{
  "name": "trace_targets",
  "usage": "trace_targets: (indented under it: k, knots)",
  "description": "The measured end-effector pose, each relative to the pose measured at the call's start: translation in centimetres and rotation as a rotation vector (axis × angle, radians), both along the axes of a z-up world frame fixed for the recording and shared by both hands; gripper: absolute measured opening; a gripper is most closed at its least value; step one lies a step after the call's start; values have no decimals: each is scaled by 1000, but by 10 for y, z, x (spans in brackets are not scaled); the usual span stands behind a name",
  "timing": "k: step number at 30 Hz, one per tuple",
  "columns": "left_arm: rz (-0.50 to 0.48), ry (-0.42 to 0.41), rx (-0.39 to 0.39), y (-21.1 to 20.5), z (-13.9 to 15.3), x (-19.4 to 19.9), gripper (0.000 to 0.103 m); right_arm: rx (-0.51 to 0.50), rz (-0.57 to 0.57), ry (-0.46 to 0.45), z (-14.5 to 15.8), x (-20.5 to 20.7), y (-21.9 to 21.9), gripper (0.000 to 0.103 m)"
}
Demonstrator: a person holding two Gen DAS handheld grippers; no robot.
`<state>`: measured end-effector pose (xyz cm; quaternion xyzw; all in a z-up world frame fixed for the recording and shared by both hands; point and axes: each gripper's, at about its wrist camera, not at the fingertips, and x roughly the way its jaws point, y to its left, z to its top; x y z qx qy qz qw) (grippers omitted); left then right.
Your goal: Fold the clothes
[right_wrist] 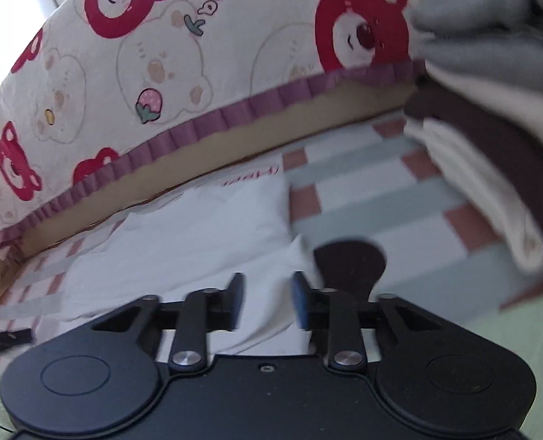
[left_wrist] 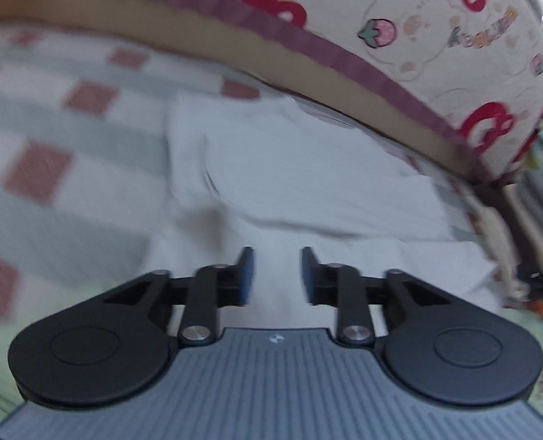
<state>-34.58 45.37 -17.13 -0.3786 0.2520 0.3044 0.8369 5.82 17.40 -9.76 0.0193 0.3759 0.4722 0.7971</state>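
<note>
Left gripper: jaws apart, nothing between them.
Right gripper: jaws apart too, empty.
White garment: partly folded on the checked bedspread, spread ahead of and beneath both grippers, its far edge close to the bear-print cushion.
Snag risk: a pad closing low could pinch the bedspread with the garment and drag both.
Fold risk: the loose upper layer may slide or spring open if only one ply is caught.
Stack: folded clothes ahead and to the right of the right gripper; a wide swing could topple them.
</note>
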Motion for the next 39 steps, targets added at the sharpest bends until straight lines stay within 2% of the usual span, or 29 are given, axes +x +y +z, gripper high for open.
trace_targets:
  k: [2,3,4,6,7,9,11,12,13,14,16,18,19,20,21,22,24,26,29,31,35,37,38,39]
  knots:
    - [13,13,-86,2,-6,-7,32,-22,2,-49,4,-16,-10,44]
    - [17,4,-91,5,-4,-10,36,-35,6,-82,6,-25,-11,44]
    - [24,-5,-74,7,0,-11,46,-48,7,-118,9,-31,-15,44]
    - [43,0,-24,8,8,-12,57,-61,-16,-193,16,-45,-20,49]
    - [55,19,0,7,11,-13,61,-61,-36,-231,21,-51,-22,55]
    - [36,58,19,6,14,-15,61,-51,-51,-272,33,-58,-24,58]
    - [23,48,-14,8,17,-22,65,-77,-72,-341,44,-67,-22,58]
    - [21,32,-38,9,18,-27,73,-104,-85,-388,49,-71,-19,58]
    - [20,15,-62,9,19,-31,76,-121,-93,-441,53,-76,-17,58]
    - [19,-1,-87,10,20,-35,76,-128,-86,-468,55,-80,-15,58]
    - [29,-18,-144,11,18,-42,76,-151,-29,-440,55,-81,-9,55]
    - [39,-41,-204,11,12,-48,75,-169,17,-391,52,-80,-5,24]
    - [33,-61,-226,10,10,-50,69,-168,22,-343,48,-77,-3,0]
    - [16,-80,-239,8,9,-51,61,-152,-1,-285,42,-71,-4,0]
    - [-3,-97,-245,6,10,-51,41,-136,-27,-225,37,-66,-6,0]
    - [-25,-109,-239,3,12,-50,31,-111,-74,-150,30,-60,-9,0]
    - [-57,-100,-192,-4,22,-46,30,-91,-129,-47,16,-53,-13,0]
    - [-83,-40,-99,-15,35,-38,30,-127,-129,-60,7,-56,-9,0]
    - [-84,98,29,-29,44,-25,31,-146,-92,-65,5,-53,1,0]
    - [-82,176,89,-36,47,-18,37,-148,-69,-97,10,-54,4,2]
    - [-45,153,-82,-22,22,-21,47,-145,-31,-136,19,-54,11,8]
    - [-23,172,-117,-15,10,-23,51,-140,-30,-132,19,-47,15,8]
    - [-12,181,-128,-13,6,-24,55,-140,-34,-126,18,-42,18,16]
    - [-2,176,-149,-11,1,-25,63,-141,-38,-119,16,-36,21,21]
